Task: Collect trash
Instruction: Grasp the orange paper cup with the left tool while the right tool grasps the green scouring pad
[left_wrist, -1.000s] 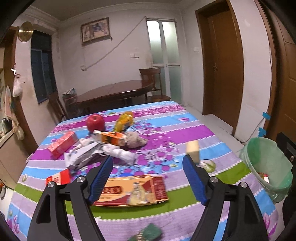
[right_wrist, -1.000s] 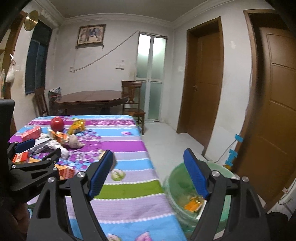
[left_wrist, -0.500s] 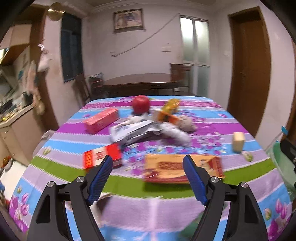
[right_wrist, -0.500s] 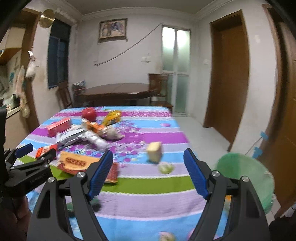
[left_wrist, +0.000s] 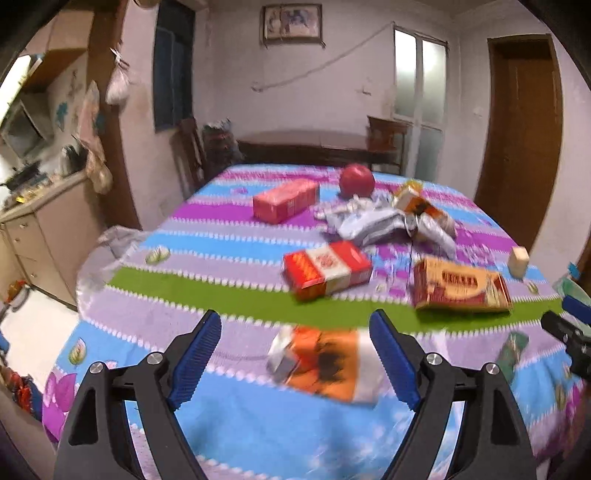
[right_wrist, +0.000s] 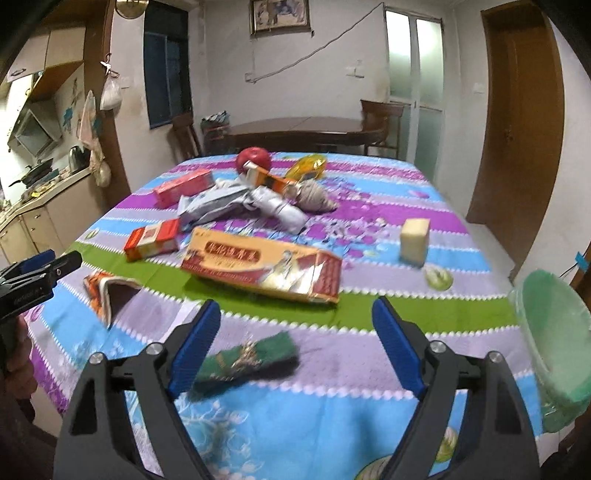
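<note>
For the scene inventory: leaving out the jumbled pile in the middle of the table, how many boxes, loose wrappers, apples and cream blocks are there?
Boxes: 3 (pink box, red-and-white box, long orange box)
Wrappers: 2 (orange wrapper, green wrapper)
Fruit: 1 (apple)
Blocks: 1 (cream block)
Total: 7
</note>
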